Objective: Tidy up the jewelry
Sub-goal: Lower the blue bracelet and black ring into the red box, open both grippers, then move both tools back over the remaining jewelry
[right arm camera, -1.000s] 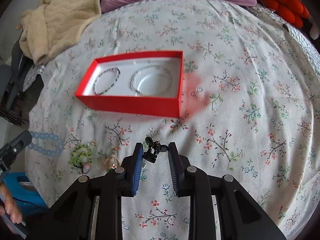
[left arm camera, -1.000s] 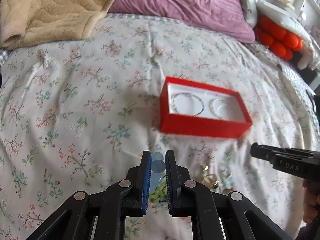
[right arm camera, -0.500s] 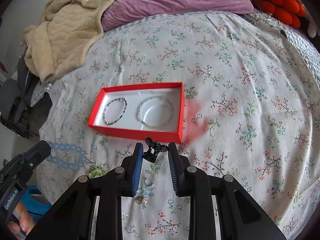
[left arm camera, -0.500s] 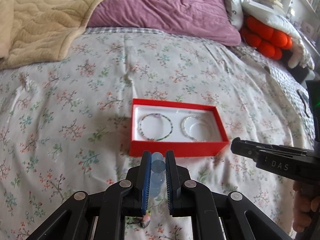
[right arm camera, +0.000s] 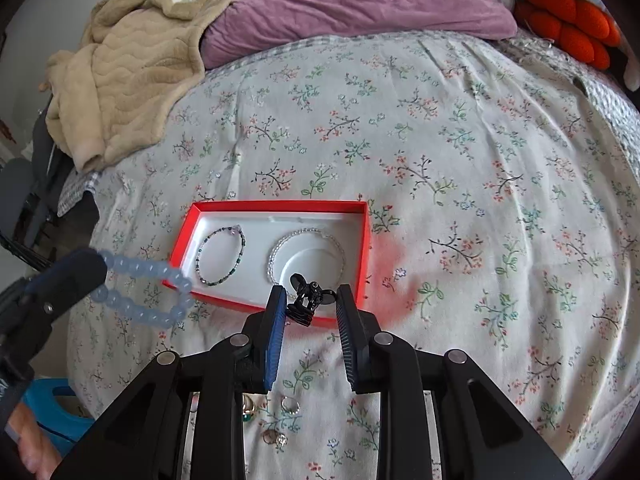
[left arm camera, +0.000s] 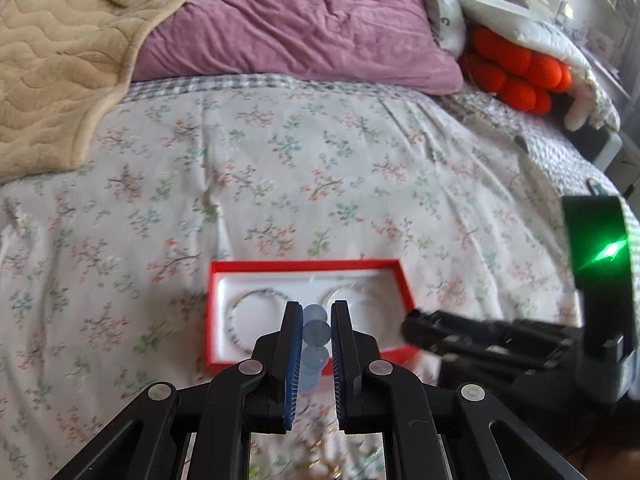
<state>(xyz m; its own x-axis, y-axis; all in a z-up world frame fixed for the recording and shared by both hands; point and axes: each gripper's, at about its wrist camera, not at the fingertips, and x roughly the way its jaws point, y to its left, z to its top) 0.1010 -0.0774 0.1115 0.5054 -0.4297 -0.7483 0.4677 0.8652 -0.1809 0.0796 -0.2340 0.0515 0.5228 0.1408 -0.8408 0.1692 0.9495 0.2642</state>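
Soft daylight fills both pictures, and it is brightest at the top right. The left wrist view is blurry, most of all on the red box (left arm camera: 308, 280) and the right gripper (left arm camera: 412, 326), and a green light (left arm camera: 608, 250) glares there. The right wrist view is sharper. Its edges bend round and its corners go dark. Shadows are faint.

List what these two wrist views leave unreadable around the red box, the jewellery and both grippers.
- Loose rings, right wrist view: partly hidden behind the right gripper's frame; count unclear.
- Black ornament between that gripper's fingers: too small and dark to identify.
- Pale blue bead bracelet, left wrist view: lower loop hidden inside the left gripper.
- Two bracelets in the red box, left wrist view: motion-blurred, beads unreadable.
- Red box's near wall: covered by fingers in both views.
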